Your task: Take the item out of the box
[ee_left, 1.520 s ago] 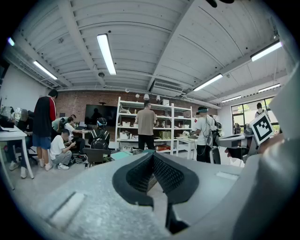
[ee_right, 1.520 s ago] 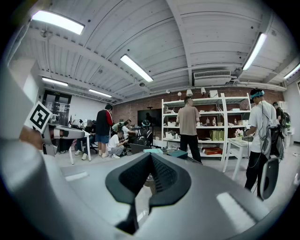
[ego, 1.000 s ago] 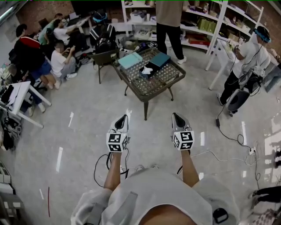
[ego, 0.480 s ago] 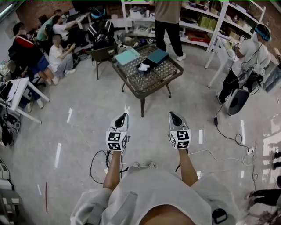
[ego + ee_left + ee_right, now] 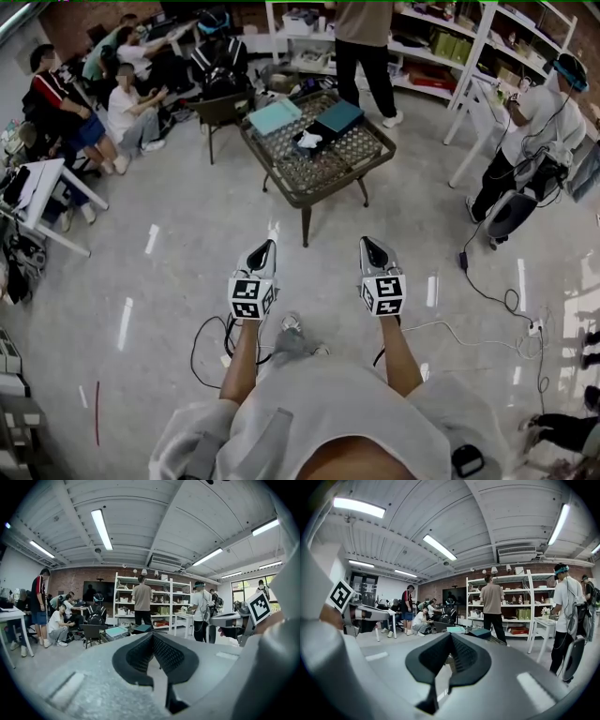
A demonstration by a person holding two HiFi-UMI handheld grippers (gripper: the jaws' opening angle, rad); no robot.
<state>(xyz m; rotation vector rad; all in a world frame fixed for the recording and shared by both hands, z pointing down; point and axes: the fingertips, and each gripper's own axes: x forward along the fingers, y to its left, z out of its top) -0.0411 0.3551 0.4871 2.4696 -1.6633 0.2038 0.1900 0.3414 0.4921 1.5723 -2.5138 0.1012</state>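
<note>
Over on the left a group of seated people [image 5: 112,98] keeps to the wall, well clear of the work. The left gripper [image 5: 265,247] is held out low over the bare floor [image 5: 178,272], its jaws pressed together with nothing between them. Its own view shows the ribbed pads meeting at the tip.

Straight ahead and well apart from both tools stands the low table [image 5: 323,178]. On it, left to right, lie a pale teal lid [image 5: 275,116], a dark open box [image 5: 314,147] with a white item [image 5: 307,141] showing inside, and a dark teal case [image 5: 337,115] just behind. The box sits about midway between the two tools' lines, so I judge neither hand clearly nearer. The table must be approached before any reach. The box is too small from here to tell which way its long side runs. The table itself lies on a diagonal to the person.

The right gripper [image 5: 367,243] matches the left, closed and empty, and it points at the same table. Beyond it a standing person [image 5: 361,47] faces the shelves [image 5: 441,37], and another person wearing a headset [image 5: 530,141] works at the far right.

No brand or lettering is readable anywhere. The marker cube [image 5: 249,300] on each tool carries only black-and-white squares.
</note>
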